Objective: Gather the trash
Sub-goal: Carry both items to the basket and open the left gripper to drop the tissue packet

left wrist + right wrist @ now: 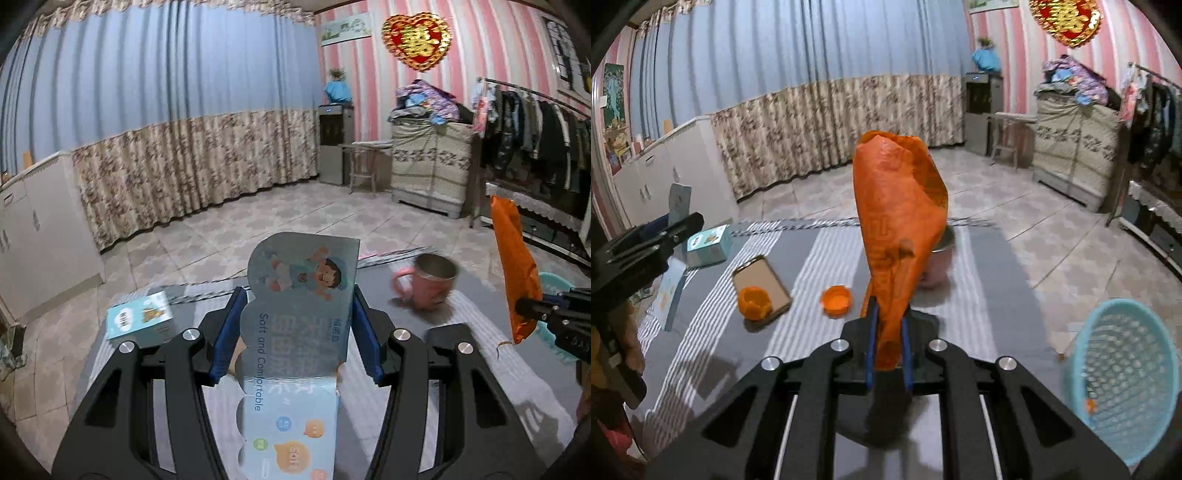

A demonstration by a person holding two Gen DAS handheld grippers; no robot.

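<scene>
Partly hidden behind wrapper [899, 236] — perhaps a cup [938, 258].

Glossy printed card [295, 332]; crinkled orange wrapper [901, 236]; perforated plastic basket [1123, 384]; striped cloth mat [812, 280].

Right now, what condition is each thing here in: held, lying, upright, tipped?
Left gripper: shut on the cardboard packaging.
Right gripper: shut on the orange wrapper.
Pink mug: tipped over.
Orange peels: lying on the table.
Blue basket: nearly empty.
</scene>
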